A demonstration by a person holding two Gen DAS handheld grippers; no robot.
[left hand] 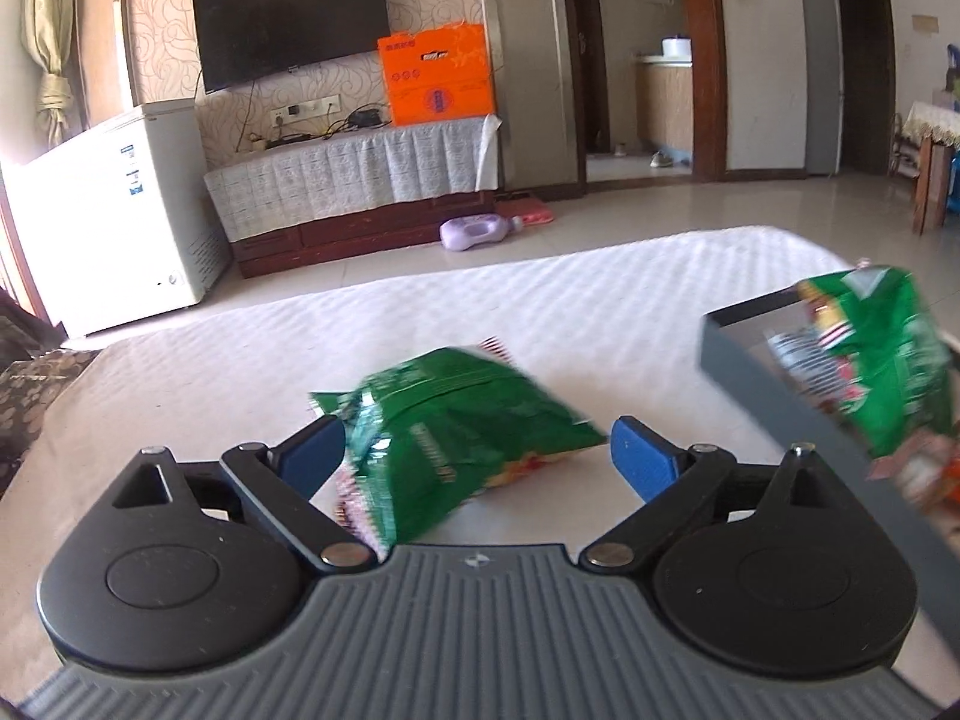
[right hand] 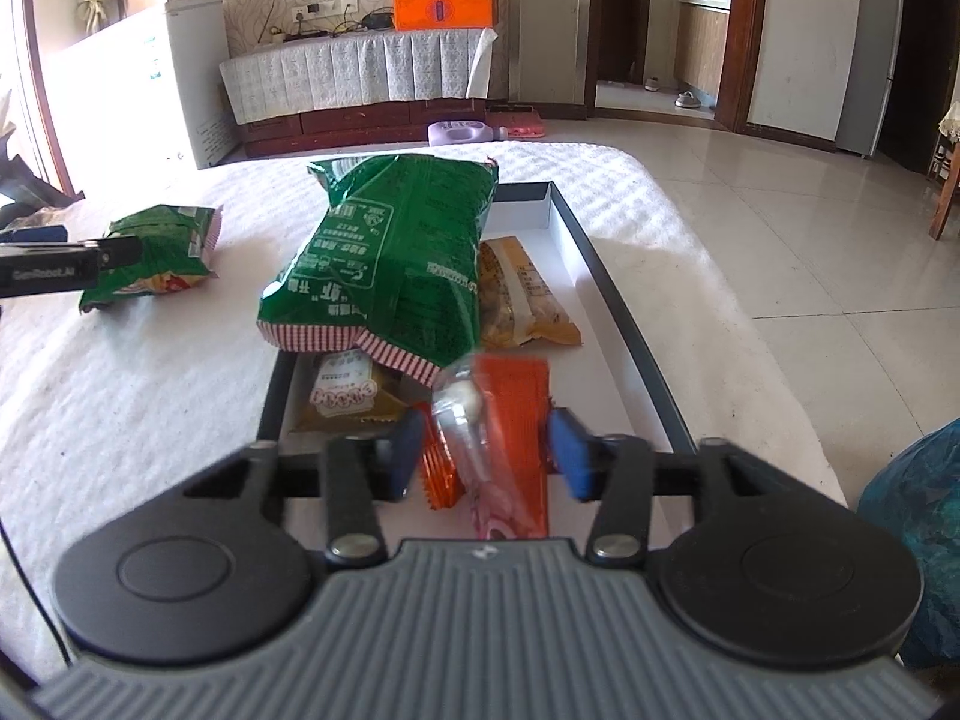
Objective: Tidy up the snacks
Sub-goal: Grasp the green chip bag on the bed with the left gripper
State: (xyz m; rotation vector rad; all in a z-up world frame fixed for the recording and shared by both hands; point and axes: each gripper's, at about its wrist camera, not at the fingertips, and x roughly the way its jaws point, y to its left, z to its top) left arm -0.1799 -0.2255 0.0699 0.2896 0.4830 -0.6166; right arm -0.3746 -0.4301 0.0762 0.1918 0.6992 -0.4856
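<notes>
Left gripper [left hand: 477,459] spread wide around the small green bag [left hand: 456,438] on the white table cover [left hand: 540,300], blue pads at 9 and 3 o'clock of the bag. Left pad close against the crinkled edge, perhaps brushing it; hard to tell through the motion blur. Right pad clearly apart. No grip yet.

Right gripper [right hand: 480,459] parted over the near end of the tray [right hand: 618,312], with the orange packet [right hand: 516,408] and a clear-wrapped snack [right hand: 462,420] lying between the pads. Neither pad pressing on them, so probably let go and resting in the tray. Big green bag [right hand: 390,264] heaped at 12 o'clock of that gripper, overhanging the tray's left rim; yellow packet [right hand: 522,294] at about 1 o'clock inside the tray, a tan packet [right hand: 345,396] at 10 o'clock under the big bag's striped seam.

For the step in hand, likely the pickup of the small green bag:
- Centre the bag between the pads before closing, since it sits skewed toward the left one.
- Close on the puffed middle, not the thin seam; air-filled film slips and twists.
- Squeeze gently, enough to hold without bursting.
- Lift clear of the cover, then carry toward the tray at 2 o'clock in the left view.
- Aim for the free far end of the tray, away from the overhanging big bag.
</notes>
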